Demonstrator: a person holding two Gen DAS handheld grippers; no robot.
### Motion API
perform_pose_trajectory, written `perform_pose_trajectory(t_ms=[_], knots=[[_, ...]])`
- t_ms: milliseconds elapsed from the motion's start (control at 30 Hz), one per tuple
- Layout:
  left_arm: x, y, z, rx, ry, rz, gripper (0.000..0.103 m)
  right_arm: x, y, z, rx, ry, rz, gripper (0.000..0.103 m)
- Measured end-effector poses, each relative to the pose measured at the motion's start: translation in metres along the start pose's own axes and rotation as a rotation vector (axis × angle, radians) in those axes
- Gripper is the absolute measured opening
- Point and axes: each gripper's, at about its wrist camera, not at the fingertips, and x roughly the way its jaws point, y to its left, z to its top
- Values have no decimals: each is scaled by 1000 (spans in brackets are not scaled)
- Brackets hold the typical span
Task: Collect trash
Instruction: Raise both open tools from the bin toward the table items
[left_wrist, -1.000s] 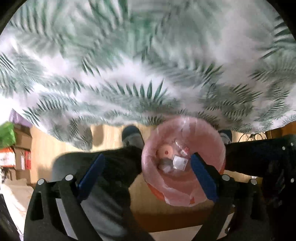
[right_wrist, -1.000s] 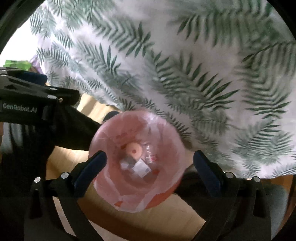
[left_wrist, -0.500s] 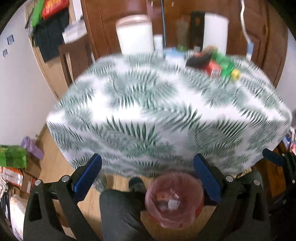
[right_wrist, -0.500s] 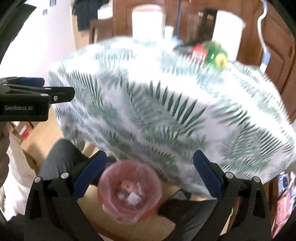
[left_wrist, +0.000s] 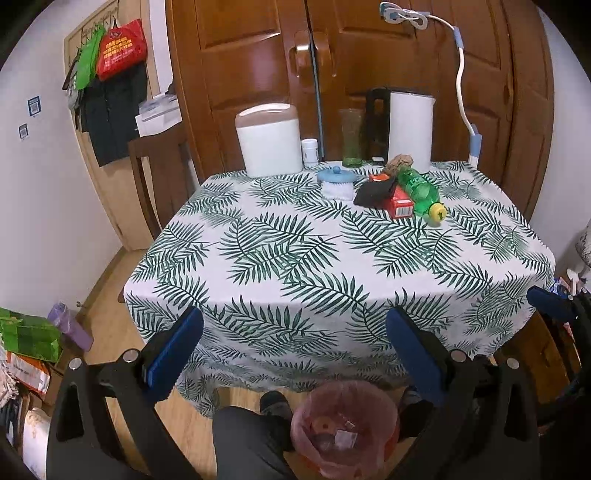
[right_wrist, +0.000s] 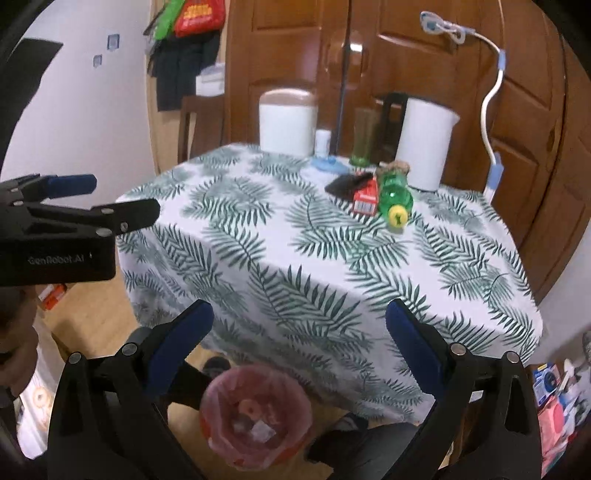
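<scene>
Both grippers hang above the near edge of a table (left_wrist: 332, 258) covered in a fern-print cloth, and neither holds anything. The left gripper (left_wrist: 295, 350) has its jaws spread wide, having just opened the last bit, with only the cloth's hanging edge showing between the blue pads. The right gripper (right_wrist: 299, 339) is likewise released, its jaws wide apart and empty.

The trash still on the table sits well ahead of both grippers, toward the far right part of the tabletop: a green plastic bottle (left_wrist: 421, 192) lying on its side with its yellow cap toward the camera, a red carton (left_wrist: 400, 203) touching it on the left, and a black wrapper (left_wrist: 373, 192) lying partly over the carton.

Below and close to the grippers, on the wooden floor by the person's knees, stands a bin (left_wrist: 345, 428) lined with a pink bag, with a few scraps inside. In the left wrist view it lies just under the gripper, toward its right finger; in the right wrist view it lies toward the left finger.
</scene>
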Motion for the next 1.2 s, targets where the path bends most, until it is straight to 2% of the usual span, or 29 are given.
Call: perform_pose_trajectory(t_ms=[367,533,600,800,1200], knots=[[0,-1,9,2,-19,1,98,-2,-5,11,6,-27,-7,97],[13,-4,15,19,-43,2,98,3,-12,17,17,-54,-17,97],[24,-5,19,32,-39,17,98,8,-18,21,19,-67,-25,97],[67,-2,40,28,19,-10,98,34,-48,44,37,-103,-85,97],[184,-21,102,32,91,-57,98,133,-118,97,84,-25,-126,97]])
